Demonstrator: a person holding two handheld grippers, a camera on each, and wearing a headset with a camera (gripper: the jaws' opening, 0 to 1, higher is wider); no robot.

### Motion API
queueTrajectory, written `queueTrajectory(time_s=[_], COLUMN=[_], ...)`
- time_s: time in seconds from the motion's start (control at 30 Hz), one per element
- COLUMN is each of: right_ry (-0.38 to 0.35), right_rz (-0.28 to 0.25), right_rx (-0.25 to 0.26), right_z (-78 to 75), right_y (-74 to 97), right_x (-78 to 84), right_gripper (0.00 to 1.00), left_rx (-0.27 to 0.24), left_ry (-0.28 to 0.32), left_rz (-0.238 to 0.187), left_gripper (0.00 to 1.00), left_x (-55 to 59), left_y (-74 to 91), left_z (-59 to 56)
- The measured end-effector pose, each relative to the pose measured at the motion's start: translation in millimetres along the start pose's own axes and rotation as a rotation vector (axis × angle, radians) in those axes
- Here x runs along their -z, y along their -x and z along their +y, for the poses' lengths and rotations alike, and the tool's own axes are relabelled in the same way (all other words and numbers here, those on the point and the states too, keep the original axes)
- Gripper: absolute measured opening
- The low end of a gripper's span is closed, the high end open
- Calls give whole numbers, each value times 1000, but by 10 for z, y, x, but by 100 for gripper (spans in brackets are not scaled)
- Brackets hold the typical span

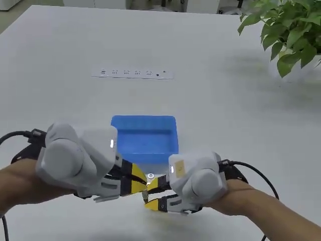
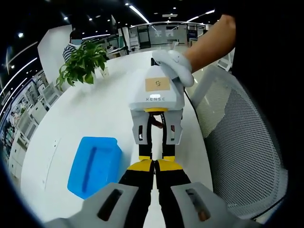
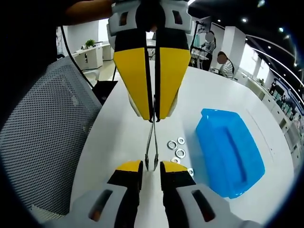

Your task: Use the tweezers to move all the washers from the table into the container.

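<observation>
My left gripper (image 1: 142, 185) and right gripper (image 1: 153, 193) meet tip to tip at the table's near edge, just in front of the blue container (image 1: 144, 138). In the right gripper view the left gripper (image 3: 153, 116) comes down from the top, shut on thin metal tweezers (image 3: 152, 142). The tweezers' near end lies between the slightly parted jaws of the right gripper (image 3: 151, 166). Several washers (image 3: 180, 153) lie on the table between the tweezers and the container (image 3: 228, 152). One washer (image 1: 150, 176) shows between the grippers. The left gripper (image 2: 155, 164) faces the right gripper (image 2: 156, 154).
A white power strip (image 1: 133, 74) lies on the table beyond the container. A potted plant (image 1: 288, 30) stands at the far right. A mesh chair (image 2: 237, 142) sits just off the table's near edge. People sit at desks in the background.
</observation>
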State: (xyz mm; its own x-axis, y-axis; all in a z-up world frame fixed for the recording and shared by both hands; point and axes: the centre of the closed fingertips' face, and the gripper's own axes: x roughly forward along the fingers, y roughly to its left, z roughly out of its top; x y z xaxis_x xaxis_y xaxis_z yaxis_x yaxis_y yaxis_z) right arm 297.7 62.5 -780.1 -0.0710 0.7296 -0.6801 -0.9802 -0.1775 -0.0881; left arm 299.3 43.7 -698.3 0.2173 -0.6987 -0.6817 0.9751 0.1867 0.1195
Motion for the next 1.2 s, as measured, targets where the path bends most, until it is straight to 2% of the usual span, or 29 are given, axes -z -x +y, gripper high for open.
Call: queueTrajectory(time_s=[0.17,0.3,0.5,0.87,1.2], right_ry=[-31,-72,-141,-242,-313], right_rz=[-3,1,-28,-60,-99], right_rx=[23,55,107,181,248], right_z=[-35,-81,-155,-264,-344], right_y=[62,125,234,361,462], right_x=[19,54,74,130,180], right_gripper=[22,30,37,59,74], left_rx=[2,4,6,7,10], left_ry=[1,1,0,-1,-13], left_rz=[2,5,10,18,30], left_gripper=[6,5,5,5,5], left_x=[7,4,9,18,20], left_y=[6,5,8,17,21], left_z=[-2,3,14,14,32])
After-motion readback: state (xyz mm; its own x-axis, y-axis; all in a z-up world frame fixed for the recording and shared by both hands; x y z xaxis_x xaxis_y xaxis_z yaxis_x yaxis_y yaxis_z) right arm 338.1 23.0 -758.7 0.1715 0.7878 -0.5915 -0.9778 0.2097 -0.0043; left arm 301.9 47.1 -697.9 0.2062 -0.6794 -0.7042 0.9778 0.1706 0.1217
